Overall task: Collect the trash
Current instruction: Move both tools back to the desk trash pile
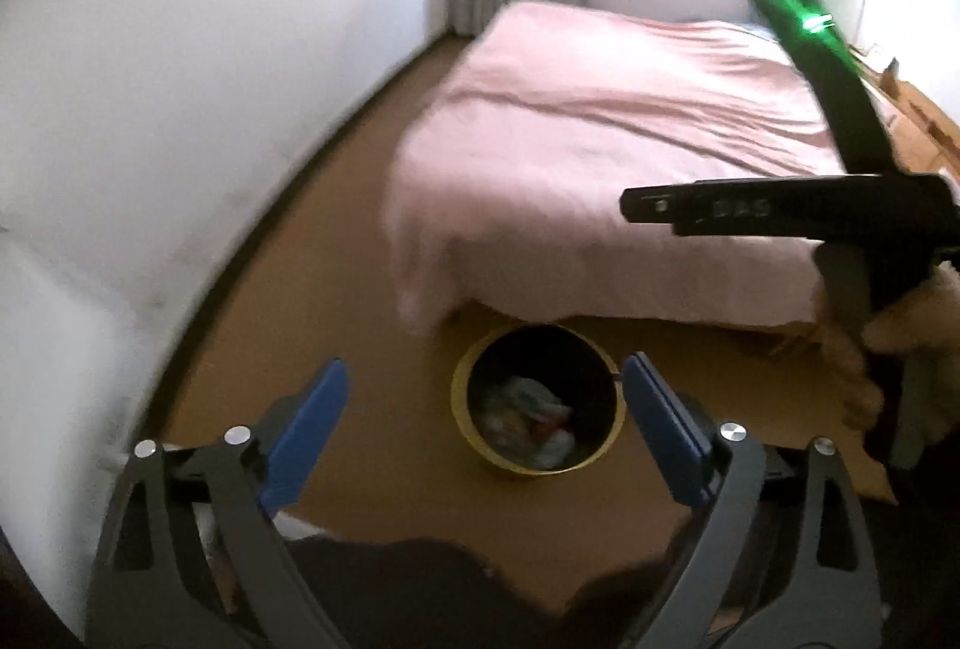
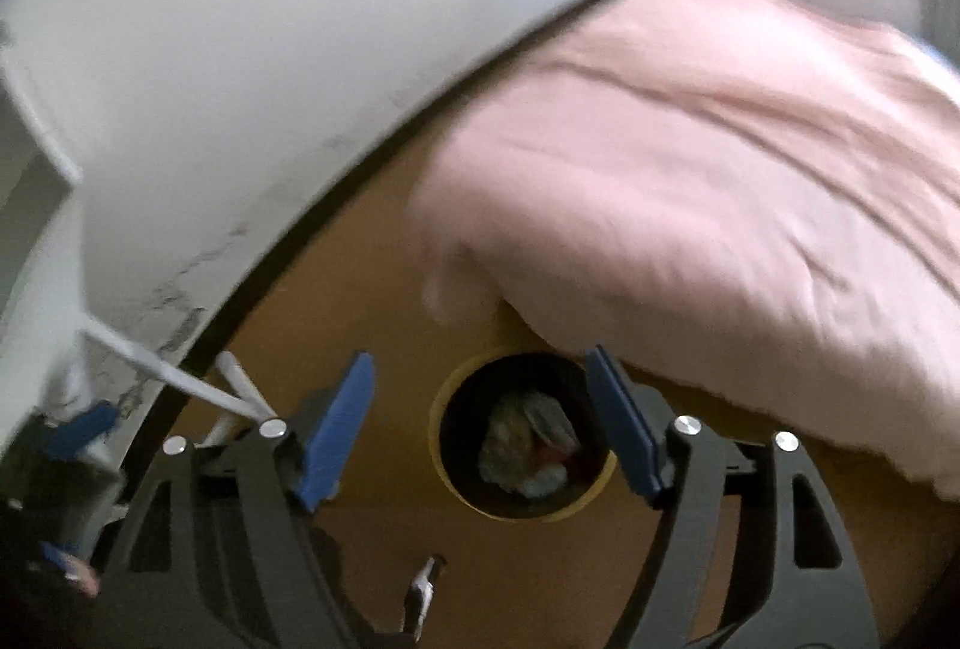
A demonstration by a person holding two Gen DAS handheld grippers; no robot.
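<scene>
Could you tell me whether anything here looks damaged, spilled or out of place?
The white wall has dark scuffs and cracked patches near the floor. Otherwise the trash sits inside the yellow bin; nothing looks spilled.

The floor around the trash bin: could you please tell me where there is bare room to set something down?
Bare floor runs between the white wall and the bed, left of the trash bin. It is tight where the pink bedspread overhangs the bin's far side.
</scene>
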